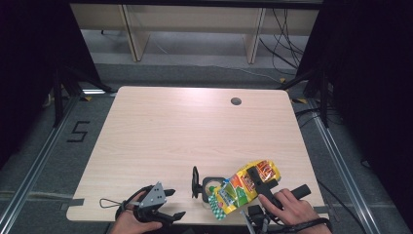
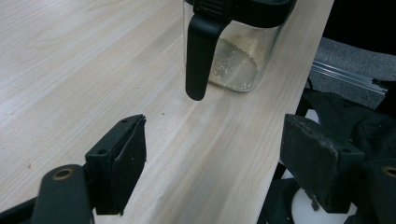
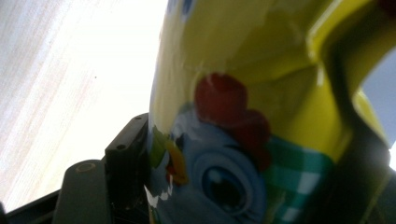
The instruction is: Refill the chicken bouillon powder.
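A yellow snack bag (image 1: 243, 187) with a cartoon bird printed on it (image 3: 243, 70) hangs tilted near the table's front edge. My right gripper (image 1: 258, 178) is shut on its upper part, one jaw on each side (image 3: 243, 158). The bag's lower end sits over a clear jar (image 1: 210, 187) whose black lid (image 1: 195, 182) stands flipped open. In the left gripper view the jar (image 2: 238, 60) holds pale grains, and its black handle (image 2: 198, 56) faces the camera. My left gripper (image 1: 175, 203) rests at the front left edge, open, with nothing between its jaws (image 2: 212, 154).
The light wooden table (image 1: 185, 131) has a round cable hole (image 1: 236, 101) at the back right. The jar stands close to the front edge. Beyond the table are grey floor, cables and wooden furniture legs (image 1: 131, 34).
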